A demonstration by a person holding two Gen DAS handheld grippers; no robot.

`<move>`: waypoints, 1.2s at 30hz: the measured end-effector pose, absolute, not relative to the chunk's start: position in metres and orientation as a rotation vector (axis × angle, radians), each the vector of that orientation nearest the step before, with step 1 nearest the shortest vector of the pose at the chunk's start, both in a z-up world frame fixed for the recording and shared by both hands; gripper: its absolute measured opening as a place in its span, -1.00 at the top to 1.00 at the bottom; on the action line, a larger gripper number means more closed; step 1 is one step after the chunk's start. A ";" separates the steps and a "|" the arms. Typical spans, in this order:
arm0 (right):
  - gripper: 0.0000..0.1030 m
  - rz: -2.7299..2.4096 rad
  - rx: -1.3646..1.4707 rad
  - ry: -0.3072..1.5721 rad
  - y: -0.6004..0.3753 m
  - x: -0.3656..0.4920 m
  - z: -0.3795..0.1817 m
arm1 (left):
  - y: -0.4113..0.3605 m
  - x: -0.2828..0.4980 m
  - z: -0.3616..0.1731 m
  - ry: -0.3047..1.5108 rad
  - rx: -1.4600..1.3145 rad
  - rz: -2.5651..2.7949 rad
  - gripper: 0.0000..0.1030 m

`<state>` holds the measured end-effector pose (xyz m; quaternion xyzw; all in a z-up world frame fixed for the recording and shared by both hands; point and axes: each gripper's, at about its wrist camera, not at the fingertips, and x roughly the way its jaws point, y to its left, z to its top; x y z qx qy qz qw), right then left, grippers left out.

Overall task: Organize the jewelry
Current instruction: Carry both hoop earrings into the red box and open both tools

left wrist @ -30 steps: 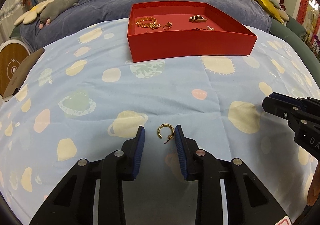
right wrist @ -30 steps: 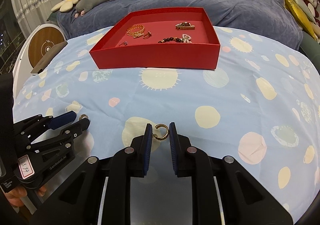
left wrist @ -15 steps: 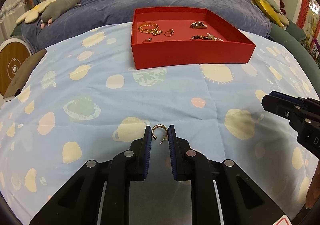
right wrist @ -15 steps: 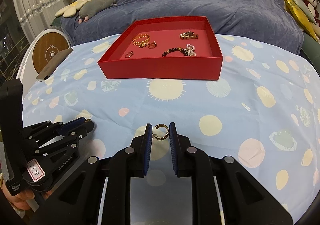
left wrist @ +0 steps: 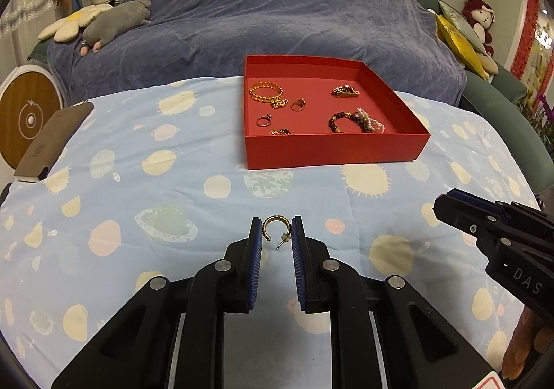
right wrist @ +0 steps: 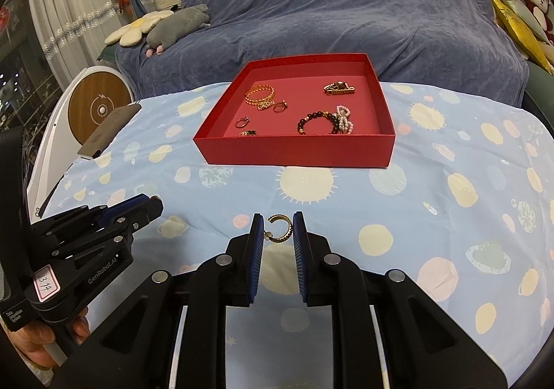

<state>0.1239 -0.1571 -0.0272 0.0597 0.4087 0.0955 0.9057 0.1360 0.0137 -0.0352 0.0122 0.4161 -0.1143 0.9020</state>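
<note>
Holding level above the table, both grippers point toward the red shallow cardboard box (left wrist: 332,150) — each pinches one earring. Left gripper (left wrist: 276,233): blue-padded jaws narrowed onto a gold beaded half-hoop earring with post (left wrist: 275,226), open side of the hoop down, post slanting out below. Right gripper (right wrist: 278,229): jaws narrowed the same way on a second gold beaded half-hoop earring (right wrist: 281,229), its gap turned up and to the left.

Against a second ago: both grippers have risen, the pale blue cloth with cream spots (left wrist: 138,181) sits farther below, and more of the box floor shows. Left jaws were wide around the earring on the cloth; now they are closed on it.

In the box: gold twisted bangles (left wrist: 266,93), two small rings (left wrist: 265,119), a dark beaded bracelet (left wrist: 342,121), a pearl strand (left wrist: 372,120), a gold clasp piece (left wrist: 345,91).

Writing: "GenRobot.AI" and a handwritten tag "13-14" on the left gripper body, seen from the right wrist; "DAS" on the right gripper body, seen from the left wrist.
</note>
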 end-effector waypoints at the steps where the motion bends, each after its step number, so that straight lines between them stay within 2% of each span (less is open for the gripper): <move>1: 0.68 0.199 0.125 0.840 -0.156 0.124 -0.025 | 0.013 0.136 -0.033 0.856 0.022 -0.236 0.72; 14: 0.68 0.225 0.158 0.769 -0.146 0.128 0.008 | 0.000 0.136 -0.003 0.794 0.000 -0.251 0.72; 20: 0.68 0.204 0.175 0.715 -0.154 0.142 0.032 | -0.002 0.146 0.028 0.739 -0.002 -0.237 0.72; 28: 0.68 0.138 0.159 0.662 -0.177 0.190 0.058 | -0.002 0.199 0.070 0.667 0.010 -0.191 0.72; 36: 0.68 0.077 0.235 0.673 -0.211 0.250 0.043 | -0.015 0.259 0.056 0.697 -0.022 -0.194 0.72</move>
